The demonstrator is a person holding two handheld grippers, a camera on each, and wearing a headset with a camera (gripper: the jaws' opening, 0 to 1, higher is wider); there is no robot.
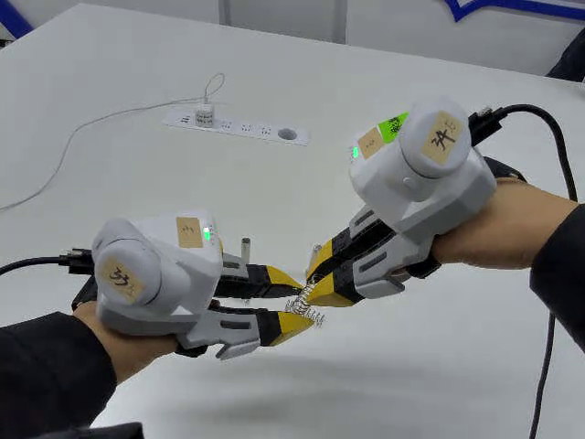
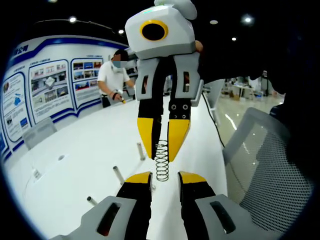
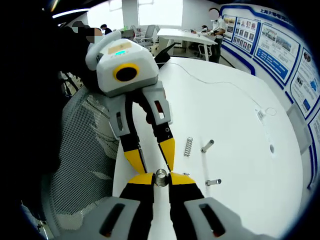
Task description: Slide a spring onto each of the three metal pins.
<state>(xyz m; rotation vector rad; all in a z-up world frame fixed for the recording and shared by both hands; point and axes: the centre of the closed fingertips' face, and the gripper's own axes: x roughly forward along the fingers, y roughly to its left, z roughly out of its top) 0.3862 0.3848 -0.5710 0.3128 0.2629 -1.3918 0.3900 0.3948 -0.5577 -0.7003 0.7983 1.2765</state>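
Note:
My right gripper (image 1: pixel 312 287) (image 3: pixel 160 179) is shut on one end of a small coil spring (image 1: pixel 307 307) (image 2: pixel 161 160) (image 3: pixel 160 177) and holds it just above the white table (image 1: pixel 302 192). My left gripper (image 1: pixel 304 303) (image 2: pixel 165 179) stands open facing it, and the spring's free end hangs between its yellow fingertips (image 2: pixel 139 179). Three short metal pins (image 2: pixel 141 151) (image 2: pixel 118 175) (image 2: pixel 91 201) stand on the table beside the grippers, one upright pin (image 1: pixel 245 249) just behind the left gripper. A second spring (image 3: pixel 188 146) lies flat near two pins (image 3: pixel 207 146) (image 3: pixel 213 182).
A white power strip (image 1: pixel 239 126) with a plug and a thin white cable (image 1: pixel 101 117) lies further back on the table. A grey mesh chair (image 2: pixel 272 165) stands at the table's near edge. People stand at a table and wall posters far off.

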